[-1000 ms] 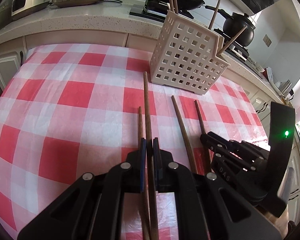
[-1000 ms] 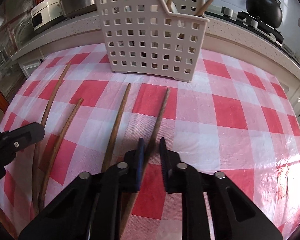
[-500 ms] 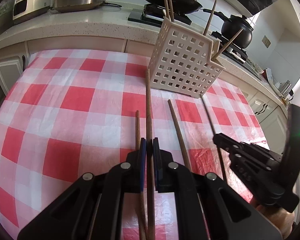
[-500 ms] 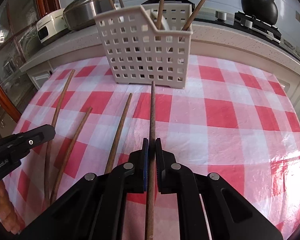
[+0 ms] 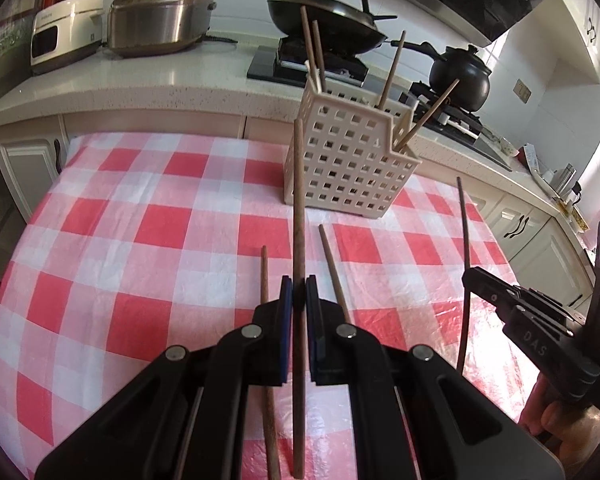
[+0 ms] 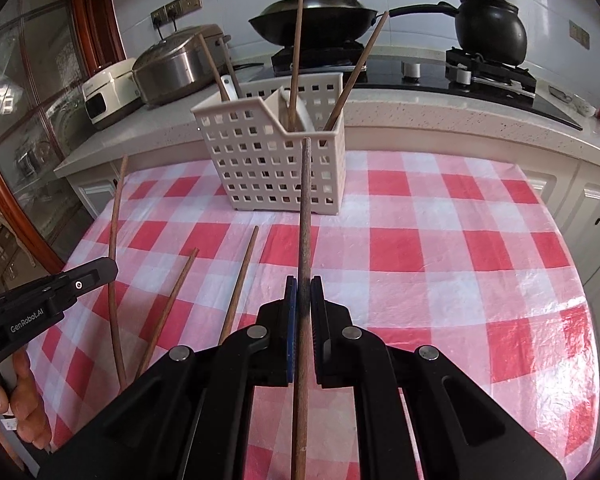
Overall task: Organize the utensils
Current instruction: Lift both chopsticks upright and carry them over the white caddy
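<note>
A white perforated utensil basket (image 5: 352, 160) (image 6: 268, 160) stands at the far side of the red-checked tablecloth (image 5: 140, 248), with several wooden chopsticks standing in it. My left gripper (image 5: 299, 292) is shut on a brown chopstick (image 5: 299, 208), held above the cloth and pointing at the basket. My right gripper (image 6: 304, 292) is shut on another chopstick (image 6: 305, 208), also lifted and pointing at the basket. Two more chopsticks (image 5: 332, 264) (image 5: 265, 280) lie on the cloth between the grippers; they also show in the right wrist view (image 6: 240, 280) (image 6: 172, 300).
A stone counter behind the table carries two rice cookers (image 5: 160, 20), a black wok (image 5: 324, 12) on a stove and a black kettle (image 6: 492, 20). White cabinets (image 6: 596, 208) stand right of the table.
Both grippers have lifted their chopsticks off the cloth and risen; the right gripper, open a second ago, has shut on its chopstick. The basket now looks farther below.
</note>
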